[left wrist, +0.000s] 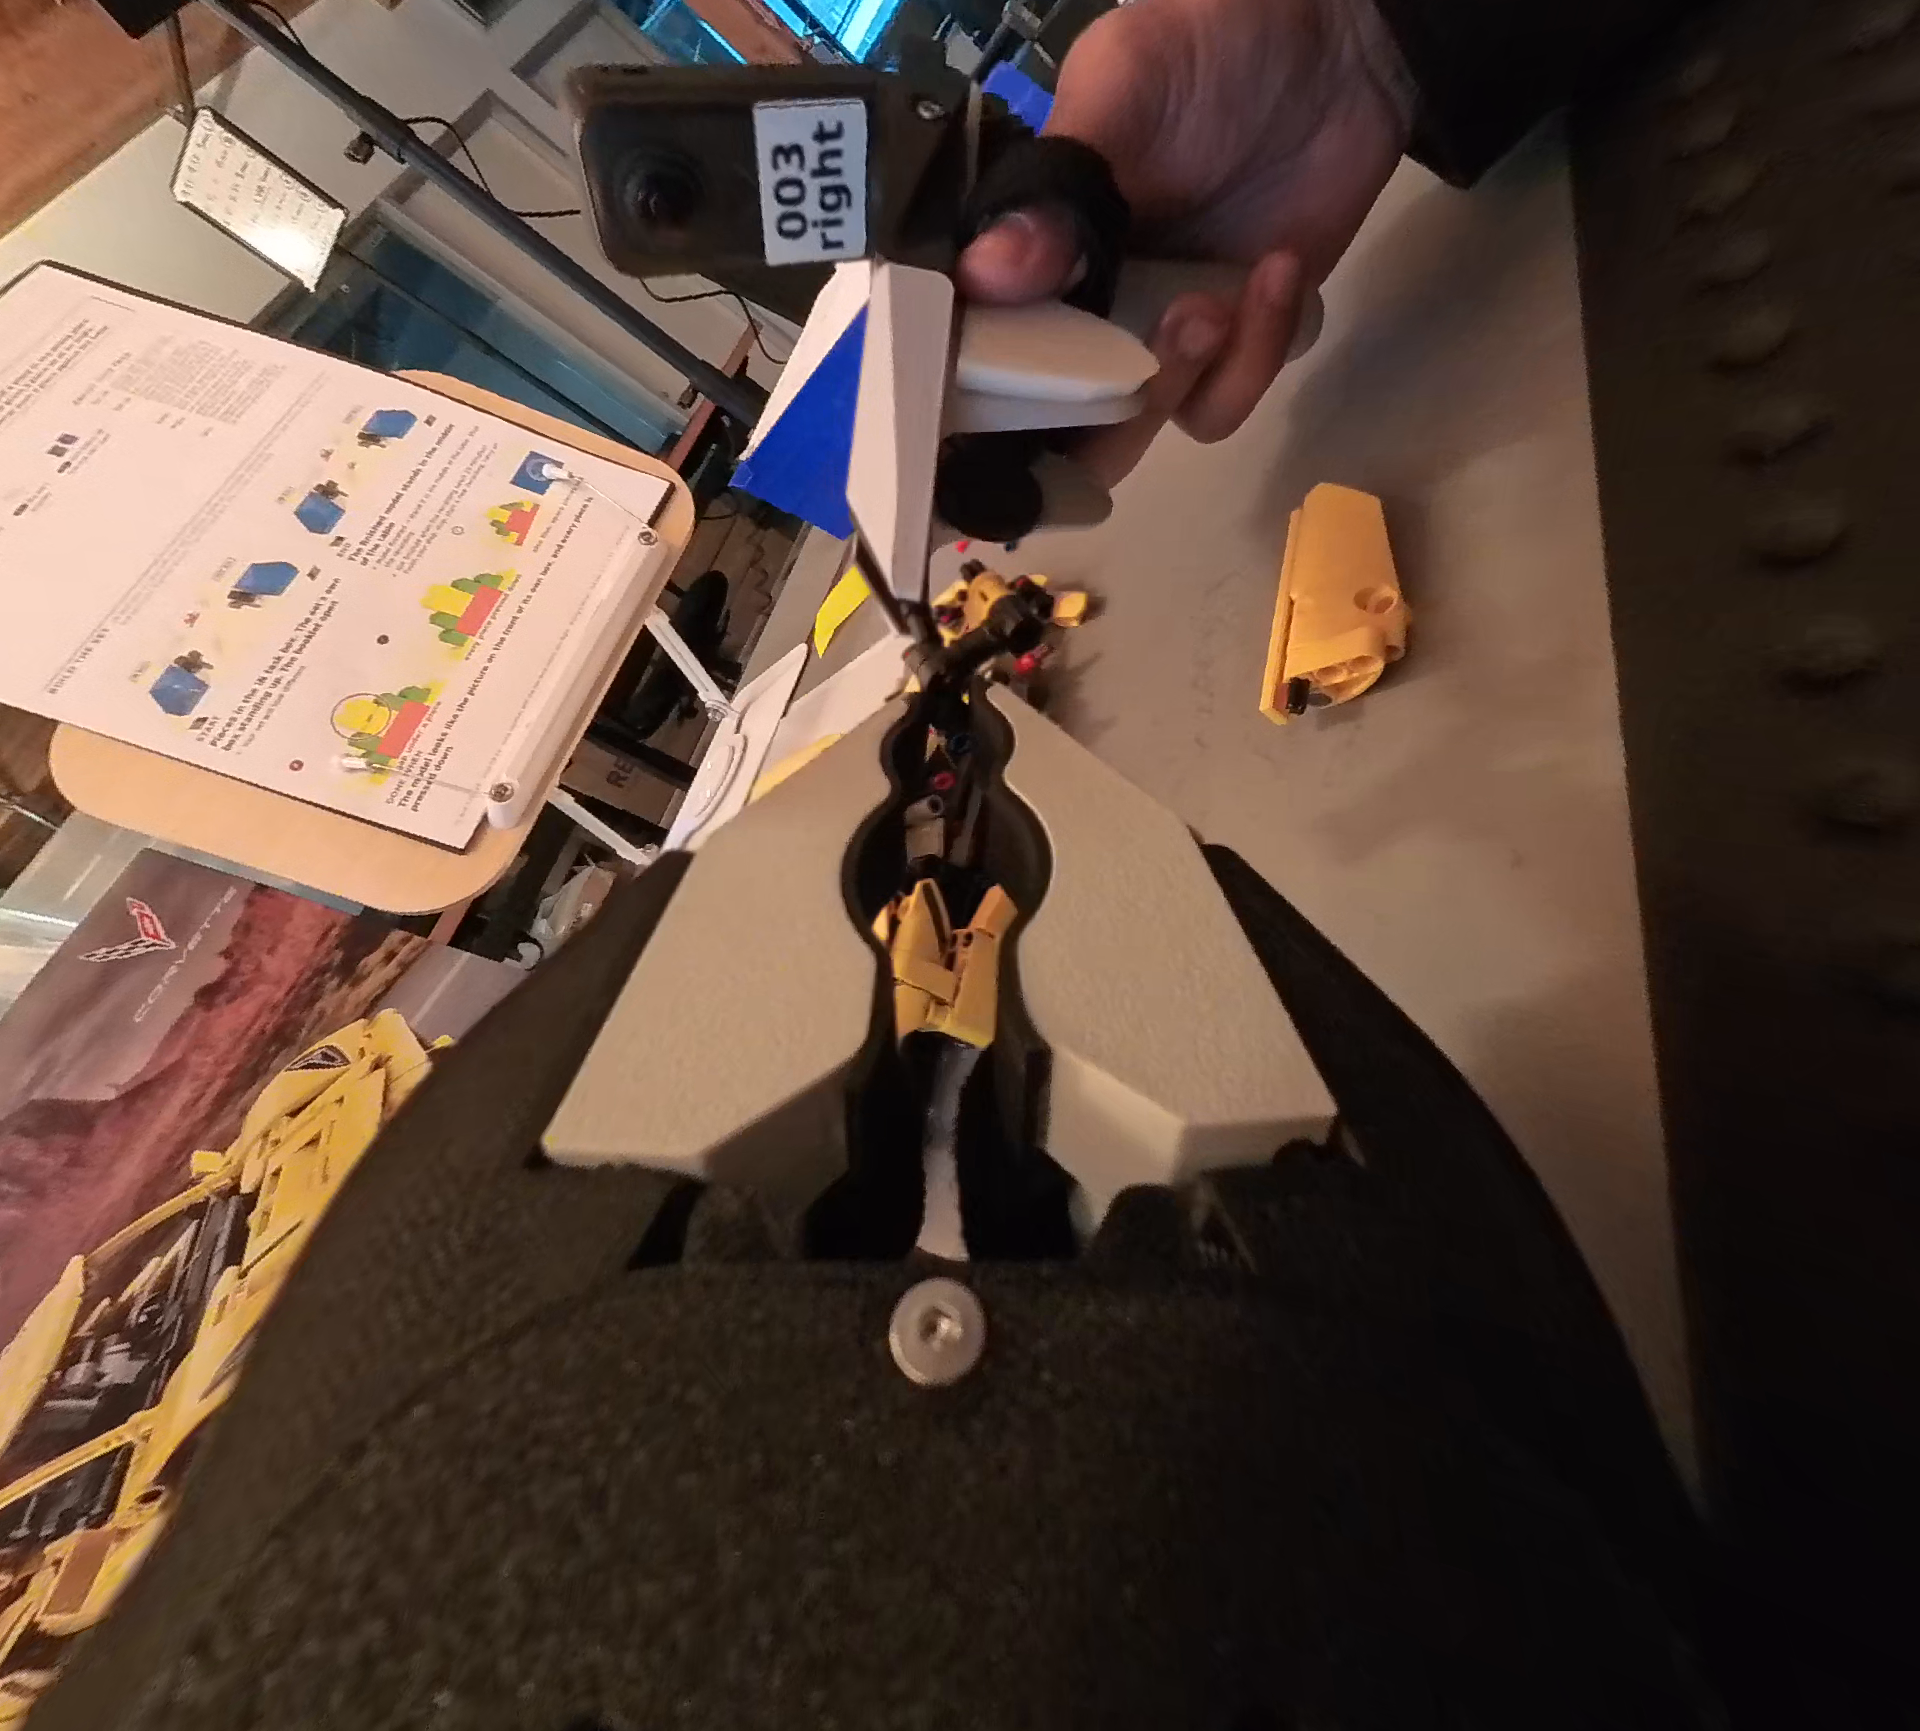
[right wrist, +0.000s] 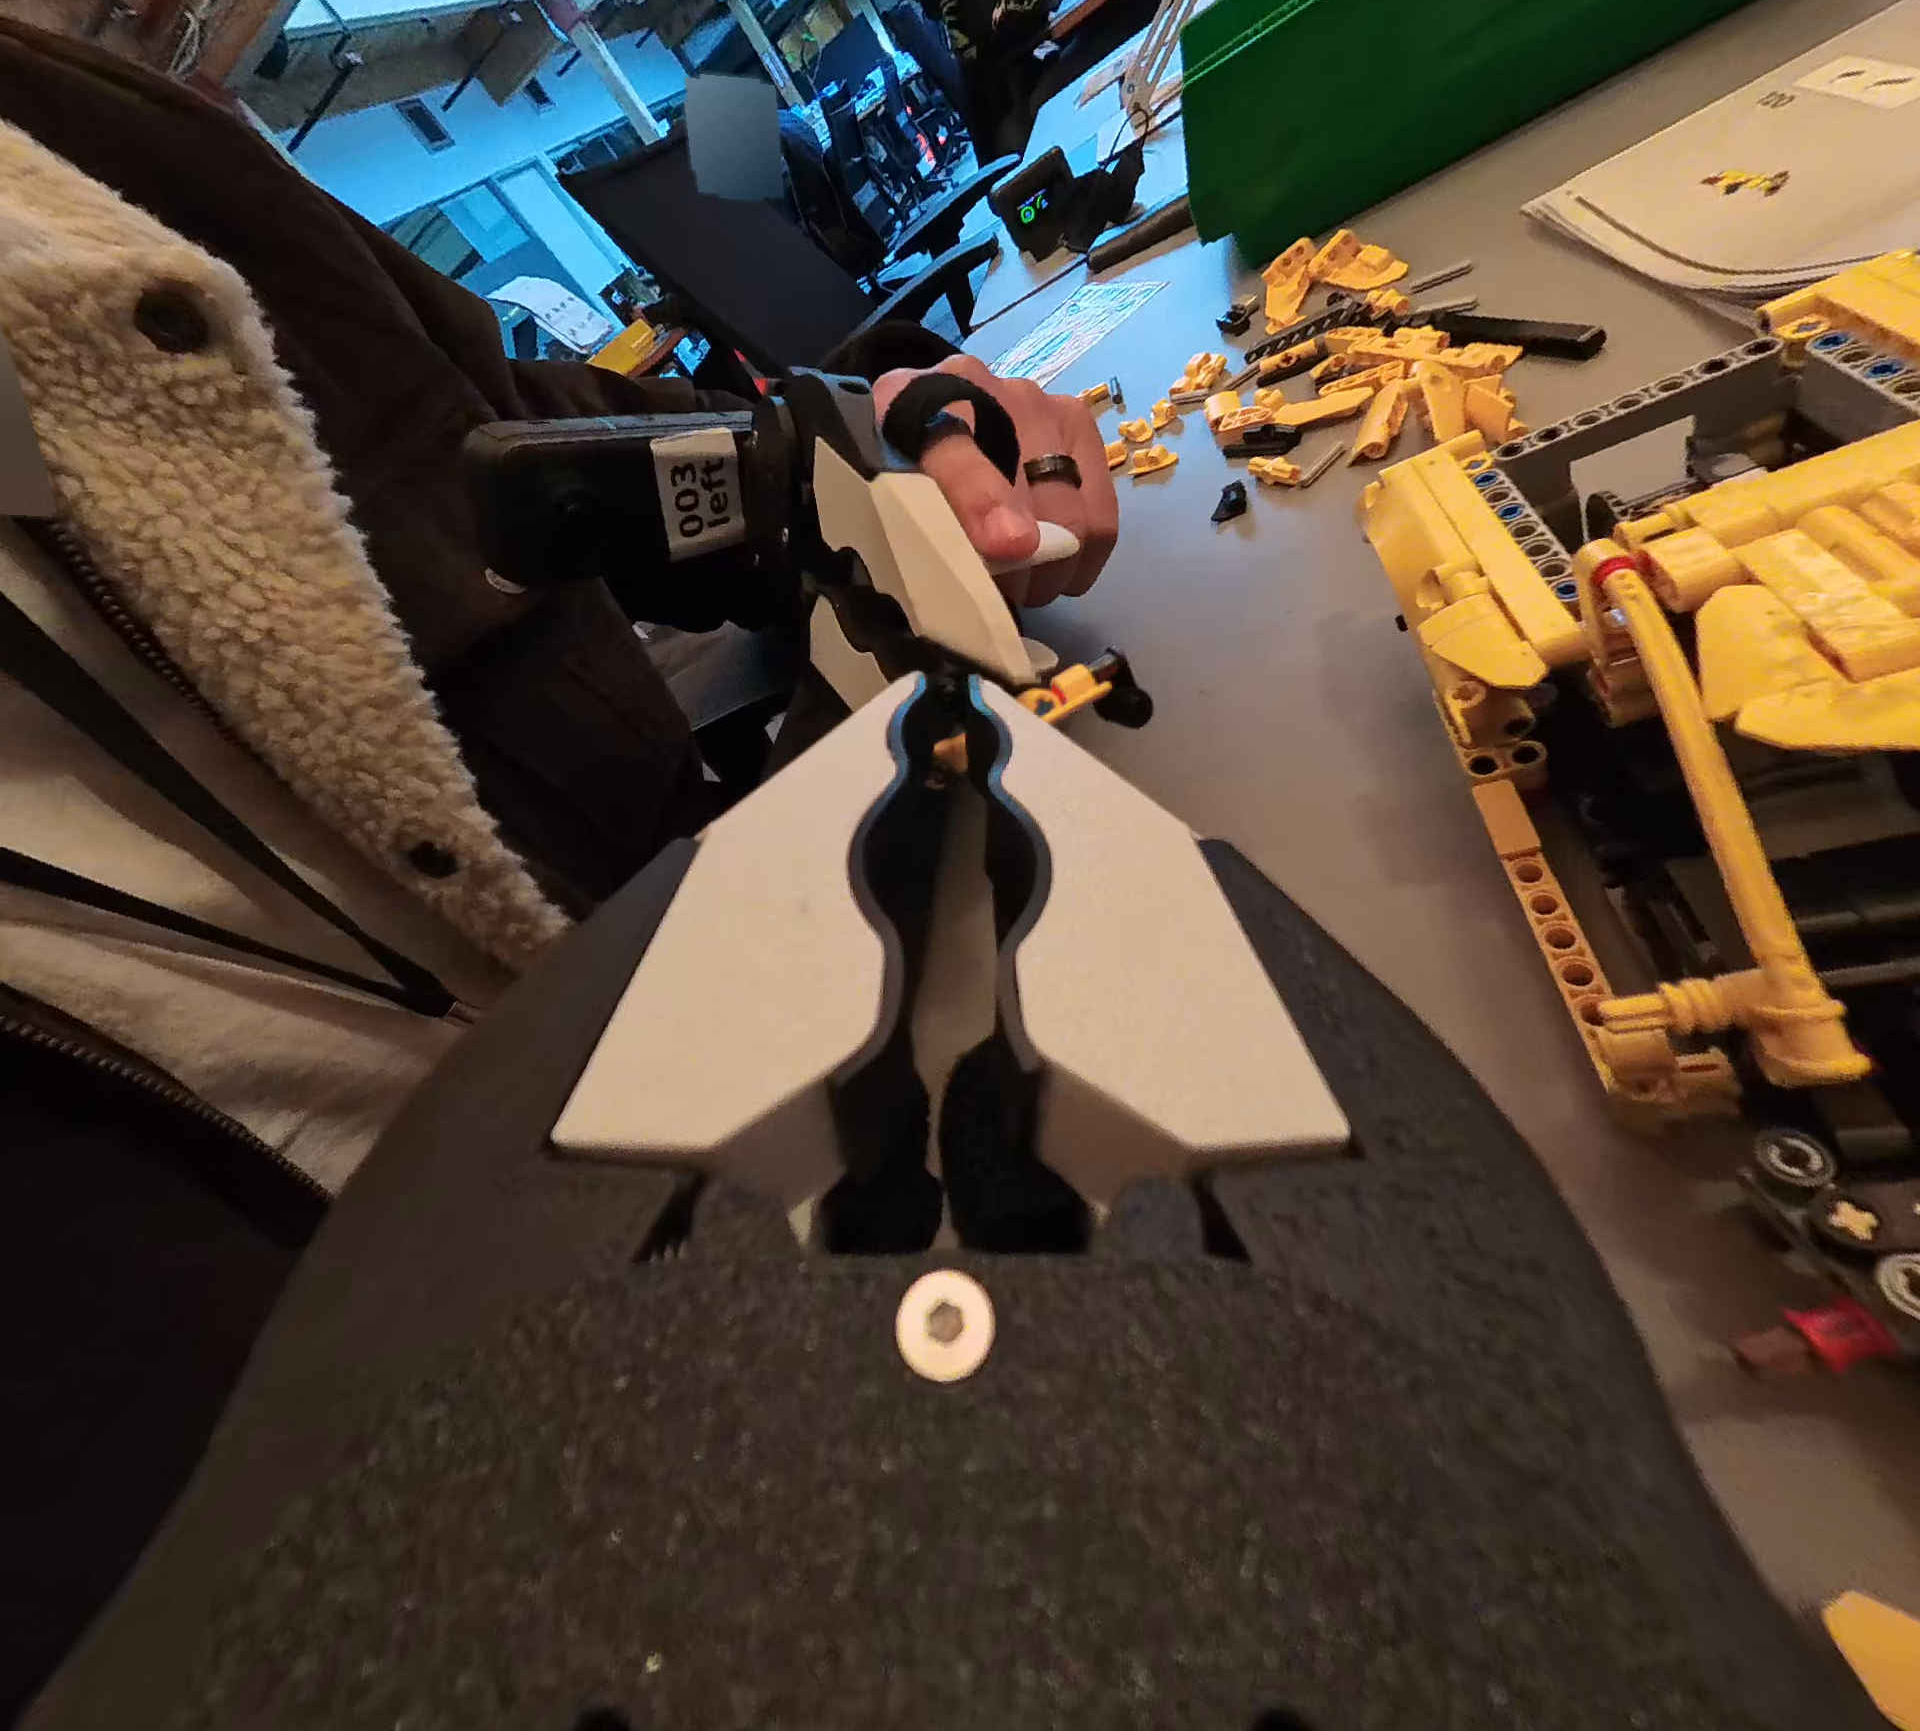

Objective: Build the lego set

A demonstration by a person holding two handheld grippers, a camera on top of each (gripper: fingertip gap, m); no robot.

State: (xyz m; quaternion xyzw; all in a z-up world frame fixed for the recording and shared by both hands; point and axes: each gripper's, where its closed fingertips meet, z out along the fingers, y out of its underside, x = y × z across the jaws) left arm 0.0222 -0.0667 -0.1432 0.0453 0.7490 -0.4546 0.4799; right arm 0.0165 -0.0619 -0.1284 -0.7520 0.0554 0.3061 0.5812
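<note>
1. Grey-fingered left gripper (left wrist: 940, 694) is clamped on a small yellow-and-black lego sub-assembly (left wrist: 951, 954), held above the grey bench (left wrist: 1403, 850)
2. Grey-fingered right gripper (right wrist: 951, 694) meets it tip to tip, closed on the same piece's black end
3. Loose yellow lego panel (left wrist: 1330, 606) lies near the bench's edge
4. Half-built yellow lego car (right wrist: 1662, 694) sits beside scattered yellow lego parts (right wrist: 1351, 372)

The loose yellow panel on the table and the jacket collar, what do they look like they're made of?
The yellow panel looks like moulded hard plastic: smooth, slightly glossy, with crisp edges and round pin holes. The jacket collar looks like cream fleece or sherpa pile, matte and nubbly; whether it is wool or synthetic cannot be told. The table looks like a smooth matte grey laminate.
</note>
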